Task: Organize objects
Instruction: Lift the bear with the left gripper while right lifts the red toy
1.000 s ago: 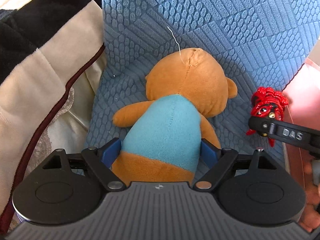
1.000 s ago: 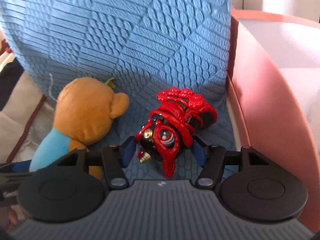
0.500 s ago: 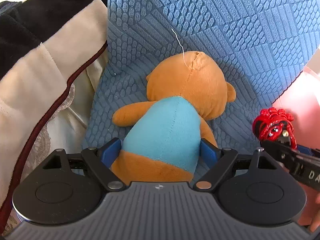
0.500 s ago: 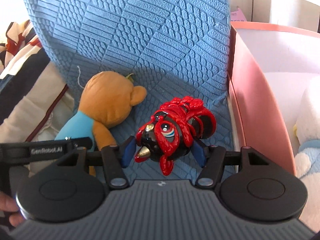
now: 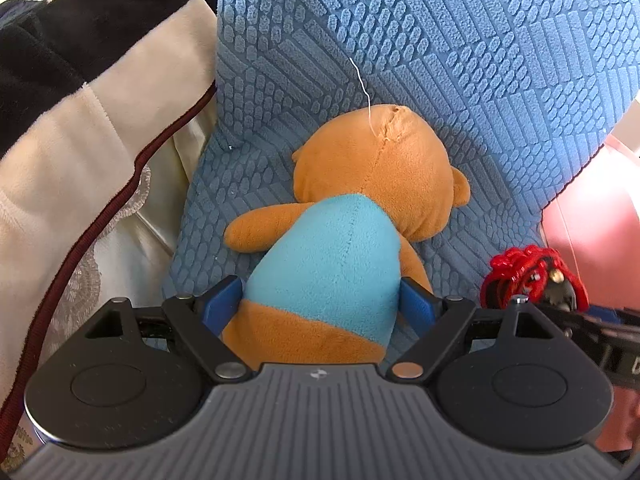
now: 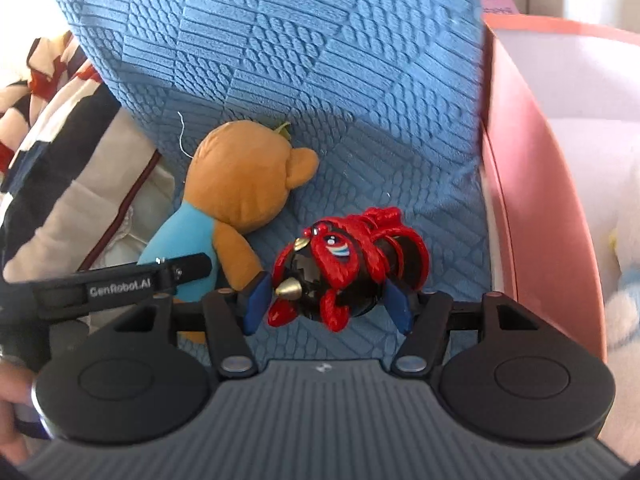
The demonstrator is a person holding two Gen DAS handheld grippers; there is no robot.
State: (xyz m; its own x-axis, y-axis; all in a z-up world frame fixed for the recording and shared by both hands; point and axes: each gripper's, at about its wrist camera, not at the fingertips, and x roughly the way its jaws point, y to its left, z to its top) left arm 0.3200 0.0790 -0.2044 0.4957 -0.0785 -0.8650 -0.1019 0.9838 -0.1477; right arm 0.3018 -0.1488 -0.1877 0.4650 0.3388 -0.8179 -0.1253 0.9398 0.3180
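Observation:
An orange plush bear (image 5: 340, 256) in a light blue shirt lies face down on the blue textured cushion (image 5: 440, 48). My left gripper (image 5: 320, 306) is shut on its body, one blue pad against each side. A red and black toy figure (image 6: 344, 268) with a painted eye and gold spikes sits between the blue pads of my right gripper (image 6: 328, 302), held just above the cushion seat. In the left wrist view the same red toy (image 5: 528, 276) shows at the right edge. In the right wrist view the bear (image 6: 240, 184) lies left of the toy.
A pink bin (image 6: 532, 184) stands right of the cushion, with a white plush (image 6: 624, 292) inside. A cream, black and striped blanket (image 5: 80, 140) is piled to the left. A person's hand (image 6: 12, 392) shows at the lower left.
My right gripper has lifted the red toy off the cushion, and the toy has turned in the grip. More of the pink bin has come into view. The left gripper and bear stayed put.

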